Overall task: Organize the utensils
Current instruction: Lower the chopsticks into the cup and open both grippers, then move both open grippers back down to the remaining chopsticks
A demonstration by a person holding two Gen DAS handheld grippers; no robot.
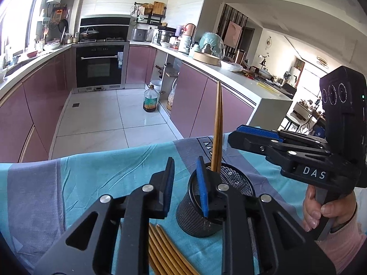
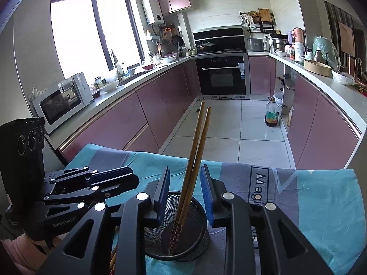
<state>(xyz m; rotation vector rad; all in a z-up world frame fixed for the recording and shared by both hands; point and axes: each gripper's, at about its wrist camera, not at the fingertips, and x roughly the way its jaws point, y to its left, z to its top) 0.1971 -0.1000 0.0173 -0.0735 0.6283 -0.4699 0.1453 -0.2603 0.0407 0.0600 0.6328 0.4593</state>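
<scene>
This is a home kitchen. A built-in oven (image 2: 223,75) sits under a gas hob with a lidded pan (image 2: 205,45) on it, and a dark range hood (image 2: 218,34) hangs above. Pink-fronted cabinets (image 2: 160,100) run in a U along three walls, topped by pale counters (image 2: 339,89). A white microwave (image 2: 62,100) stands beside a large window (image 2: 91,34), near bowls and the sink area. A wall-mounted water heater (image 2: 152,11), hanging pans, a rice cooker (image 2: 255,44), steel pots and jars crowd the far end. A large bottle of cooking oil (image 2: 272,113) stands on the tiled floor (image 2: 229,126). In the left wrist view, an opening on the right leads into a furnished living room (image 1: 305,84).
</scene>
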